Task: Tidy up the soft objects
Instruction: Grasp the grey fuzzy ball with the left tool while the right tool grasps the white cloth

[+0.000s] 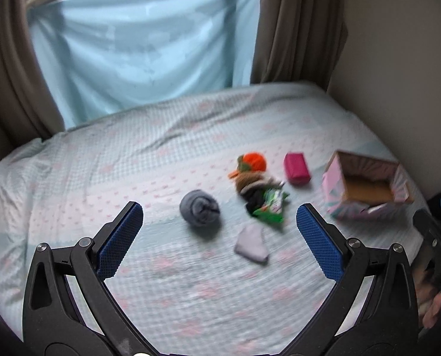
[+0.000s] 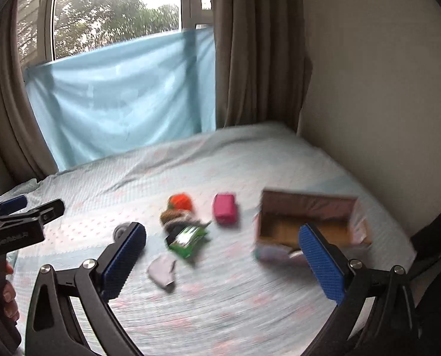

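Both sets of fingers stand wide apart, empty. Ahead of the left gripper (image 1: pixel 220 222) lie the grey rolled sock (image 1: pixel 199 212) and lilac cloth (image 1: pixel 251 244) on the bed (image 1: pixel 101 163); the open box (image 2: pixel 306 225) sits by the right gripper (image 2: pixel 223 252). Soft cloth could slip a shallow pinch.

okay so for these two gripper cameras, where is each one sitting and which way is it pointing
Left wrist: rides the left gripper, above the bed's near edge, facing the window; its open blue-padded fingers frame a grey sock roll.
Right wrist: rides the right gripper, same heading, further right; open fingers, with the left gripper and the hand holding it at its left edge.
Shared: pink block, open box, blue cloth.
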A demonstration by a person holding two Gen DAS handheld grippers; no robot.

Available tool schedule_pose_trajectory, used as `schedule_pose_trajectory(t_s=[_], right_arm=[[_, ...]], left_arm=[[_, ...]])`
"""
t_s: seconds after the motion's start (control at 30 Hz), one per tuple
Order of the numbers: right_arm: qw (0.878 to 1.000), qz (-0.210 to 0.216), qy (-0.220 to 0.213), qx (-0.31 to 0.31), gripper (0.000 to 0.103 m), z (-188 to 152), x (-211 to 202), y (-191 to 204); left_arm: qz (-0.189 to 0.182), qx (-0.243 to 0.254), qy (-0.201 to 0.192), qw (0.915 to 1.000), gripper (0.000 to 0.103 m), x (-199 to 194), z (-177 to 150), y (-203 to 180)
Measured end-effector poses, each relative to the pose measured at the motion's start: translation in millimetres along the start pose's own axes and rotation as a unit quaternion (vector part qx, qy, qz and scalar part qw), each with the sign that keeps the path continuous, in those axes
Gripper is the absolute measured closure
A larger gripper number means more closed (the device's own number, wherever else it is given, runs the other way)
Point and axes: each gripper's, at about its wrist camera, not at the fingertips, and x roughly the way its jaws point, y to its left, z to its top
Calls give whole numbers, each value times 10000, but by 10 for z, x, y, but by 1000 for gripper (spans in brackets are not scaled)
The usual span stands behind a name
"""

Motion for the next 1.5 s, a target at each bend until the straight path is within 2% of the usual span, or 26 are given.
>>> schedule_pose_trajectory(t_s=[0.13, 0.3, 0.5, 0.77, 0.9, 1.03, 1.1, 1.17, 1.23, 1.33, 1.37, 1.5], right_arm=[[9986, -111, 506, 96, 0, -274, 424, 290], [9962, -164, 851, 106, 1, -583, 923, 577], [9927, -101, 1195, 159, 3, -933, 1587, 882], [9880, -63, 1535, 129, 6, -1314, 2261, 1089], [9864, -162, 1631, 126, 15, -1430, 2565, 1102], [9862, -170, 1638, 148, 21, -1480, 2777, 1088], [9853, -110, 1701, 104, 33, -1499, 2861, 1108], [9845, -19, 1753, 77, 42, -1505, 2935, 1135], [9856, -8, 1688, 18, 45, -1494, 2969, 1147], [9866, 42, 1624, -128, 59, -1487, 2973, 1200], [9866, 91, 1617, -173, 68, -1483, 2969, 1221], [9867, 126, 1606, -222, 81, -1472, 2957, 1236]], left_arm=[[-125, 99, 453, 9988, 0, 523, -139, 303], [-263, 191, 761, 9966, 0, 1122, -312, 539], [-586, 360, 1046, 9921, 0, 1839, -463, 583], [-661, 545, 1153, 9896, 0, 2638, -563, 507], [-576, 582, 1006, 9916, 0, 2902, -580, 479], [-595, 522, 1113, 9906, 0, 3162, -610, 454], [-619, 481, 1159, 9902, 1, 3257, -631, 443], [-659, 470, 1188, 9896, 12, 3329, -645, 425], [-724, 418, 1279, 9883, 24, 3391, -653, 411], [-686, 489, 1248, 9886, 30, 3398, -667, 364], [-676, 517, 1232, 9887, 31, 3390, -671, 354], [-663, 552, 1153, 9896, 41, 3329, -684, 356]])
